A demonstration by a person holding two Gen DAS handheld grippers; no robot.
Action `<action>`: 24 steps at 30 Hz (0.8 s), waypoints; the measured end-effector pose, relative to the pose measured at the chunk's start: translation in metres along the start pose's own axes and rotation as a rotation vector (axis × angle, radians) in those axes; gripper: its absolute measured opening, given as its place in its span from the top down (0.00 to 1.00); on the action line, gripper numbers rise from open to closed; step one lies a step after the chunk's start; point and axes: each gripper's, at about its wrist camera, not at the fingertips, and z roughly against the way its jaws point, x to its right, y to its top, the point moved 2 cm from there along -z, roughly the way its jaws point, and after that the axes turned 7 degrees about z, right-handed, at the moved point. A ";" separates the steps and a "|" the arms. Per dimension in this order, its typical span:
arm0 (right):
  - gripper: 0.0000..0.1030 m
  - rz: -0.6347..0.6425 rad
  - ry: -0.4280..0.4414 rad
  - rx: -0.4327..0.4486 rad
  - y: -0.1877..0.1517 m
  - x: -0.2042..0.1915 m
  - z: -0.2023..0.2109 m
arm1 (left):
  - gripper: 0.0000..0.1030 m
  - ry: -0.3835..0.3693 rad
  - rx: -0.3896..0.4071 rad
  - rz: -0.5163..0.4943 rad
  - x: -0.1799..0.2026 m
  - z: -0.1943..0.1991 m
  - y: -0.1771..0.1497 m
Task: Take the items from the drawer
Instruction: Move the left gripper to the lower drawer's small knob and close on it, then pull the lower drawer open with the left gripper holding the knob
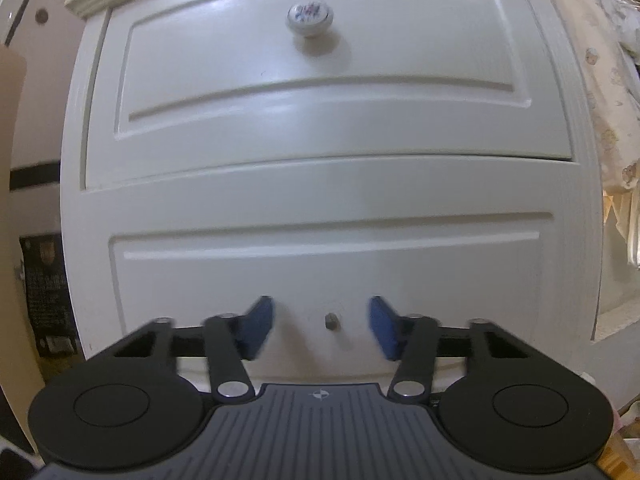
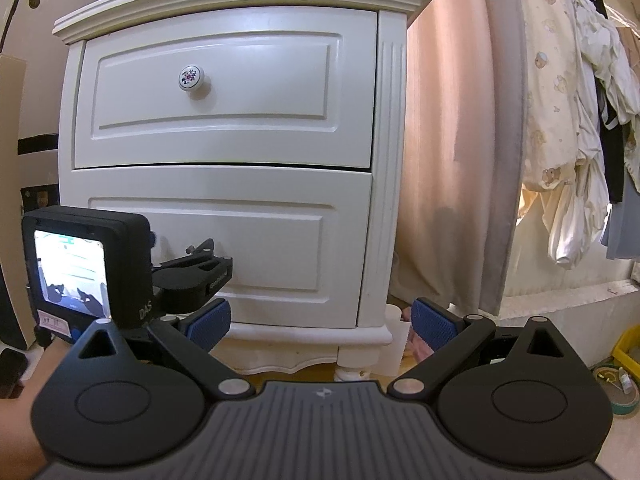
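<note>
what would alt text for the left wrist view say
The left gripper sits close to a white nightstand's lower drawer, blue pads either side of a small metal stub without touching it. Above is the closed upper drawer with its floral knob.

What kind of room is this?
Probably a bedroom. There is a white wooden two-drawer nightstand, a long peach curtain behind it, and pale bear-print clothes hanging on the right.
</note>
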 end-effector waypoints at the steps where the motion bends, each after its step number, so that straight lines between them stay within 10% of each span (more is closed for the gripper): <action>1: 0.00 -0.004 0.003 -0.001 0.000 0.000 0.000 | 0.60 0.000 -0.014 0.012 0.000 -0.002 0.000; 7: 0.00 -0.015 0.007 -0.002 -0.001 0.002 0.000 | 0.64 0.003 -0.033 0.018 -0.001 -0.005 -0.004; 14: 0.00 -0.011 0.006 -0.001 -0.001 0.003 0.000 | 0.94 0.000 -0.031 0.037 0.003 -0.003 -0.006; 24: 0.00 -0.015 0.003 -0.007 -0.001 0.005 -0.001 | 0.97 -0.024 -0.075 0.111 0.001 0.000 0.002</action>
